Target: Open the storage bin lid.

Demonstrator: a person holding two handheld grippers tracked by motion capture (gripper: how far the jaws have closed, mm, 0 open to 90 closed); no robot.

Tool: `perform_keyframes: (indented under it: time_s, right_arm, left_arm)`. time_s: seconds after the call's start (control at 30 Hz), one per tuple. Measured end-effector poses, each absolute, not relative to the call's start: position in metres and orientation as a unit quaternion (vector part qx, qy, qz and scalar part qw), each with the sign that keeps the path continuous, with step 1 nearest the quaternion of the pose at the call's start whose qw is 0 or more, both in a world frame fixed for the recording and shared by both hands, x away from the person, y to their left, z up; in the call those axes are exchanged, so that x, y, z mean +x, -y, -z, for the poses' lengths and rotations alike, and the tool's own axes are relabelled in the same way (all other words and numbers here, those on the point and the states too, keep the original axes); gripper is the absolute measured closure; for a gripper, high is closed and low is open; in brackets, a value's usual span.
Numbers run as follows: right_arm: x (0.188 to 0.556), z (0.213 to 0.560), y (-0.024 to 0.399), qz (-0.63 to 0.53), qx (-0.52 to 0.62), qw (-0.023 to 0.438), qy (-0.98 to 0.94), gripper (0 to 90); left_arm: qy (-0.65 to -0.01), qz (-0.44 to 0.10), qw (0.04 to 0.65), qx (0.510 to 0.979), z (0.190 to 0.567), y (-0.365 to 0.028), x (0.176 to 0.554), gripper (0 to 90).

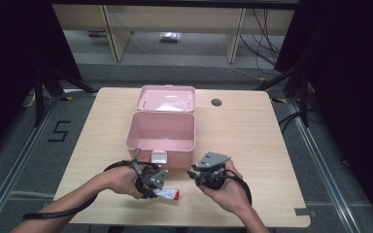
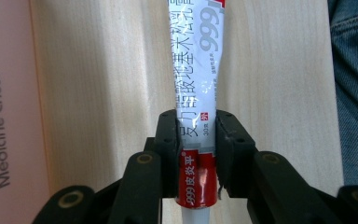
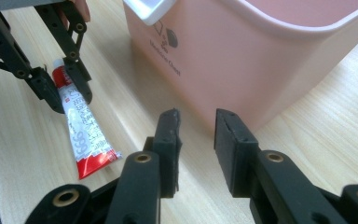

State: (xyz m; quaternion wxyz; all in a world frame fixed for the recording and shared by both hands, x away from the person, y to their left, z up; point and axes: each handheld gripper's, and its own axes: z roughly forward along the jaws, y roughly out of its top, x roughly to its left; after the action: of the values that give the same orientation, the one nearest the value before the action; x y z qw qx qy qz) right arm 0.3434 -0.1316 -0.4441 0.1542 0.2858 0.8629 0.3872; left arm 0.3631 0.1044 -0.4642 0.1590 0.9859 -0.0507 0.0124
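The light wooden rectangular table (image 1: 252, 141) carried all items inspected. The largest of them, a pink plastic medicine chest (image 1: 161, 132), stood near the table's middle with its hinged lid (image 1: 166, 99) thrown back behind it. The chest's interior showed bare pink walls and floor in the high view; nothing could be made out inside. A pale glare lay across the inner face of the lid. A white latch tab (image 1: 159, 157) hung at the chest's front rim.

The left gripper (image 1: 156, 187) lay low at the table's near edge, just in front of the chest's front wall. Its jaws were clamped on a white and red ointment tube (image 2: 196, 93), gripped near its capped end, with the crimped red tail pointing away. The tube rested flat on the table, outside the chest.

The right gripper (image 1: 197, 175) was held just beside the left, near the chest's front corner. Its jaws stood apart with nothing between them, pads (image 3: 229, 140) clear of the chest wall.
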Motion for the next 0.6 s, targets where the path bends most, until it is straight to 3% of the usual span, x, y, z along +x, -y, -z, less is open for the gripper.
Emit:
perform_keyframes:
  time_s: [0.6]
  right_arm:
    - [0.344,0.444,0.127,-0.385,0.279,0.153,-0.866,77.4]
  left_arm:
    - [0.045,-0.019,0.161,0.986,0.453,-0.115,0.363,72.0]
